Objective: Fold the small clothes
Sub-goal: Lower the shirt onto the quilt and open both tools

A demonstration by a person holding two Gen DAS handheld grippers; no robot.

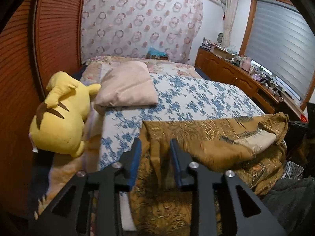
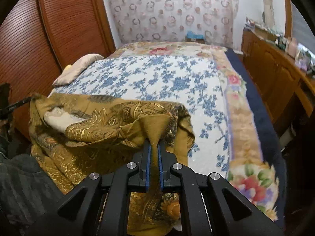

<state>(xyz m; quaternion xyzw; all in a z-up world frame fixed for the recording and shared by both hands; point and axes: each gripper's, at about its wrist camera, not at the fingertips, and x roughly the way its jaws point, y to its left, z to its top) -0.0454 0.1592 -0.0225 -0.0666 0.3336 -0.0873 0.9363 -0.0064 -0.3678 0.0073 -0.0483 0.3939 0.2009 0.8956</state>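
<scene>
A golden-brown patterned garment [image 1: 206, 135] lies rumpled at the near end of the bed; it also shows in the right wrist view [image 2: 110, 122]. My left gripper [image 1: 155, 143] is open, its blue-padded fingers [image 1: 135, 157] on either side of a fold of the cloth. My right gripper [image 2: 154, 147] is shut on a pinched edge of the garment, lifting it a little off the bed. A pale lining patch [image 2: 59, 118] shows inside the cloth.
A bed with a blue floral cover [image 2: 157, 82]. A yellow plush toy [image 1: 61, 116] and a beige pillow [image 1: 126, 86] lie at the left. A wooden wardrobe [image 1: 55, 29] stands left, a cluttered wooden dresser [image 1: 236, 72] right. Dark clothing [image 2: 21, 181] lies nearby.
</scene>
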